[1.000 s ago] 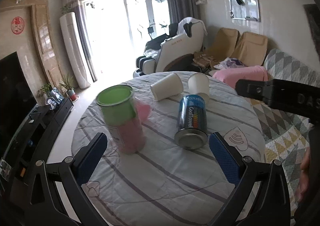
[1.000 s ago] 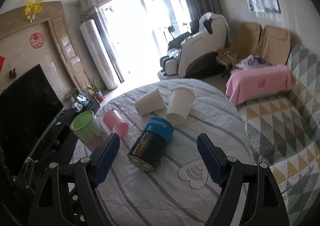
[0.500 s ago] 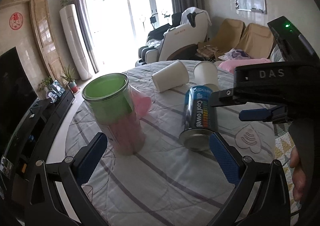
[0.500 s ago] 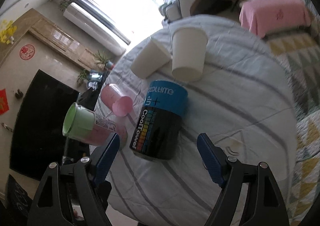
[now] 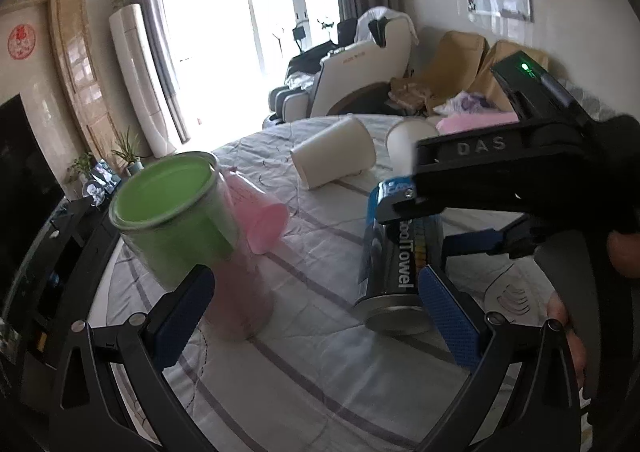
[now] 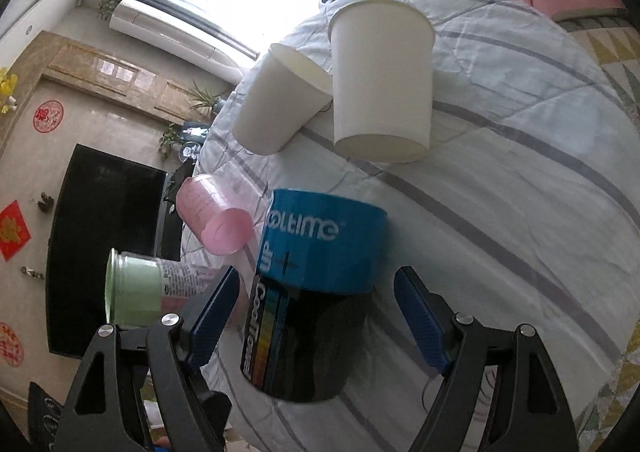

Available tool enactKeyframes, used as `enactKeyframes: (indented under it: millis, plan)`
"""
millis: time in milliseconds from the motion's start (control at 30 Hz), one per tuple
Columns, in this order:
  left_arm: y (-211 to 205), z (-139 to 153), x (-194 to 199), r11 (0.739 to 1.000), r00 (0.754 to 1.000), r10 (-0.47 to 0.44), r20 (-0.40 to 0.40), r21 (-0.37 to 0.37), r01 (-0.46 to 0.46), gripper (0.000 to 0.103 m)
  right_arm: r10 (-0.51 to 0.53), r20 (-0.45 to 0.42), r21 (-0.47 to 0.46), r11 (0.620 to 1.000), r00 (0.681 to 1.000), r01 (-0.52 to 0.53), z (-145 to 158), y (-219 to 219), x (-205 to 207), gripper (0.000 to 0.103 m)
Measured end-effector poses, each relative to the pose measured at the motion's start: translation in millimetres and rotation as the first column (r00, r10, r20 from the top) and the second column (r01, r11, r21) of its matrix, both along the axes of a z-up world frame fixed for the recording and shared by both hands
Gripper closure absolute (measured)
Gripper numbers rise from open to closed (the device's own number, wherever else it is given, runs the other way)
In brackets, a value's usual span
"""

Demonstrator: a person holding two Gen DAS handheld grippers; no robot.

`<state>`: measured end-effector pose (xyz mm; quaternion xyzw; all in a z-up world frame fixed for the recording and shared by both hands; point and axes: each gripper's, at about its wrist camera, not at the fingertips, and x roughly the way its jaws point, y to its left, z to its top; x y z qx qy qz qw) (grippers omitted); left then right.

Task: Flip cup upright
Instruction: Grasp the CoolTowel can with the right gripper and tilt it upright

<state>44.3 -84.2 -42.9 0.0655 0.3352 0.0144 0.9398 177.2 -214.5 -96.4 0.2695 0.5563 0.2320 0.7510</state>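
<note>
Both grippers are hovering over the round bench [image 6: 520, 180] with its striped grey cloth. The right gripper [image 6: 316, 316] is sitting with its jaws spread wide on either side of the blue-and-black can [image 6: 316, 292], not touching it as far as I can tell. The left gripper [image 5: 316, 304] is also gaping open, with the green-lidded pink container [image 5: 188, 236] by its left finger. The cups: one white paper cup [image 6: 280, 112] is lying on its side near the far edge, touching another white cup [image 6: 380, 84] beside it. A pink cup [image 6: 212, 212] is lying tipped over next to the can.
</note>
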Motion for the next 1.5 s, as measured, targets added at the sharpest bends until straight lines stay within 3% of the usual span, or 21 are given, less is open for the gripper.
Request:
enactKeyframes:
  millis: [133, 233, 500, 633, 700, 900, 1167, 1500]
  plan:
    - [1, -3, 2, 1.000, 1.000, -0.008, -0.017, -0.013, 0.008, 0.000, 0.014, -0.020, 0.020, 1.000, 1.000, -0.014, -10, 2, 5, 0.022]
    - [-1, -3, 0, 1.000, 1.000, -0.008, -0.019, -0.005, 0.008, 0.000, 0.020, 0.026, 0.035, 0.999, 0.999, -0.021, -5, 3, 3, 0.022]
    - [-1, -4, -8, 1.000, 0.999, -0.019, -0.032, 0.011, 0.020, 0.000, 0.059, 0.133, -0.010, 0.998, 0.989, -0.058, 12, 9, -7, 0.038]
    - [3, -5, -11, 1.000, 0.999, -0.013, -0.049, -0.011, 0.013, 0.000, 0.065, 0.085, 0.016, 0.998, 0.994, -0.067, 6, 12, -1, 0.037]
    - [4, -4, -12, 1.000, 0.999, -0.009, -0.040, -0.005, 0.009, 0.000, 0.051, 0.029, 0.036, 0.998, 0.998, -0.052, -2, 13, 5, 0.030]
    - [15, -8, -7, 1.000, 0.999, 0.013, -0.052, -0.016, -0.014, 0.000, 0.073, -0.002, 0.089, 0.993, 0.997, -0.072, -16, 29, 12, 0.027]
    - [23, -16, -4, 0.999, 0.997, 0.031, -0.074, -0.023, -0.033, 0.000, 0.061, 0.151, 0.023, 0.998, 0.987, -0.065, 2, 30, -9, 0.031]
    - [25, -23, -14, 0.999, 0.995, 0.025, -0.093, -0.024, -0.027, 0.000, 0.061, 0.398, -0.176, 0.984, 0.915, 0.011, 28, 30, -67, 0.031]
